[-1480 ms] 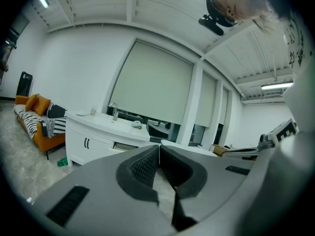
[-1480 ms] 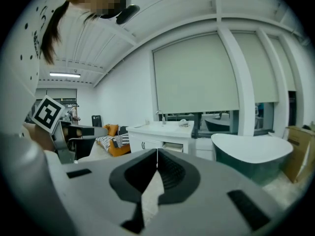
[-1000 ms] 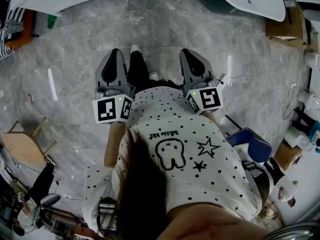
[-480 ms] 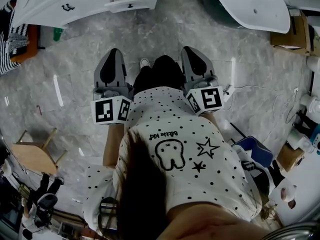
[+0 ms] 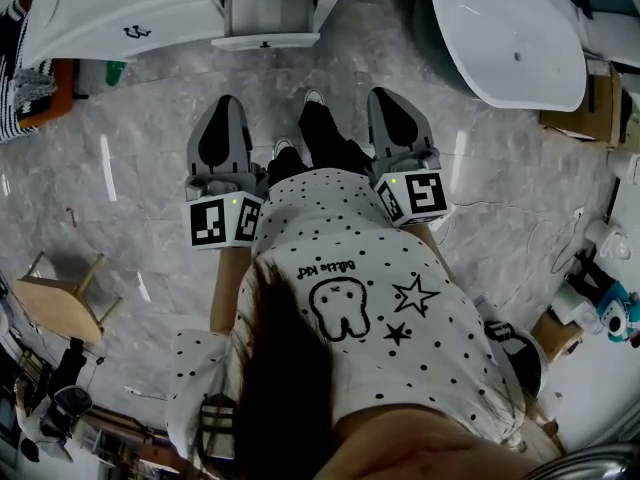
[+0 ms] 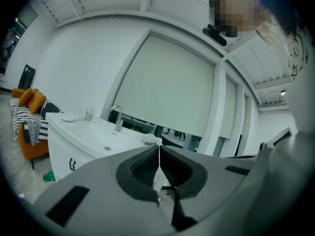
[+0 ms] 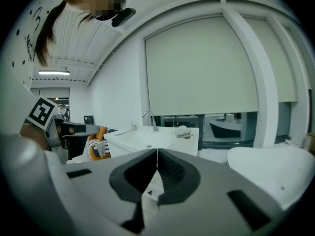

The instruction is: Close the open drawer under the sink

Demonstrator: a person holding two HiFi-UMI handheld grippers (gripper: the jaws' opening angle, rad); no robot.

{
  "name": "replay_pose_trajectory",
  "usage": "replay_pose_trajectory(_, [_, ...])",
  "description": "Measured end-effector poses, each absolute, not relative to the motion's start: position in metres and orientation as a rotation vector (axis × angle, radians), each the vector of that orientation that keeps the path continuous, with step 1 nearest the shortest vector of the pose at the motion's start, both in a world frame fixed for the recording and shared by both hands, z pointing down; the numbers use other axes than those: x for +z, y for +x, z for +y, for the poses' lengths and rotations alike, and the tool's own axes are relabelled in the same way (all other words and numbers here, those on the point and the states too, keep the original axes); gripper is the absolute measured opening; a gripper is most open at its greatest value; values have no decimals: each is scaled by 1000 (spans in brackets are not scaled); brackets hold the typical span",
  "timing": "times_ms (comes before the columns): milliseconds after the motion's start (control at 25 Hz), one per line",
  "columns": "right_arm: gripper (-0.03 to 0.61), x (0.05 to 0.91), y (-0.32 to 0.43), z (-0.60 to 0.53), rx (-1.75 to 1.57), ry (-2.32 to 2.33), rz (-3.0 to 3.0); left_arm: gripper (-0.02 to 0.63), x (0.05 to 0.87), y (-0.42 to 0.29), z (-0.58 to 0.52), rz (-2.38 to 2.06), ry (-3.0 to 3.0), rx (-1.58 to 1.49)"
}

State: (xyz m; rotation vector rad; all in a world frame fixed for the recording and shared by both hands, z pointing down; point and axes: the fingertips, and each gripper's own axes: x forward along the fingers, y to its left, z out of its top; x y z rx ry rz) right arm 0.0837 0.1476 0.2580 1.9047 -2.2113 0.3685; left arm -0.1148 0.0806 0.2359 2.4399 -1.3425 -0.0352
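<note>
A: As the person stands on the grey floor [image 5: 330,68] facing the vanity [image 5: 180,8], where is the open drawer [image 5: 266,16]?

B: Head view: far centre, jutting from the white cabinet under the sink, its front and small dark handle turned toward the person, well apart from both tools. The left tongs [image 5: 226,101] and right tongs [image 5: 386,94] are held side by side in front of the body and aimed that way, likely so a closed tip can push the front in.

A: Any writing?

B: The spotted shirt [image 5: 350,298] carries a tooth, two stars and words that look like "Bubble kid", upside down from here. The marker cubes [image 5: 226,220] bear only black-and-white squares.

A: Left gripper view?

B: The left tongs are pressed together with nothing between them. Beyond, at left, lies the basin top with its tap [image 6: 117,117], and a dark door handle [image 6: 72,164] below.

A: Right gripper view?

B: The right tongs are likewise pressed together and empty. The basin sits ahead, and a white bathtub [image 7: 275,166] is to the right. By my reading the approach is unfinished, with no contact yet.
</note>
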Motion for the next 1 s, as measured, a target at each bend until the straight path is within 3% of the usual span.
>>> replay_pose_trajectory(680, [14, 261, 149, 56, 432, 1844, -2219, 11, 234, -77, -16, -1474, 2410, 3])
replay_pose_trajectory(1000, [14, 282, 130, 41, 469, 1802, -2214, 12, 341, -95, -24, -1455, 2335, 279])
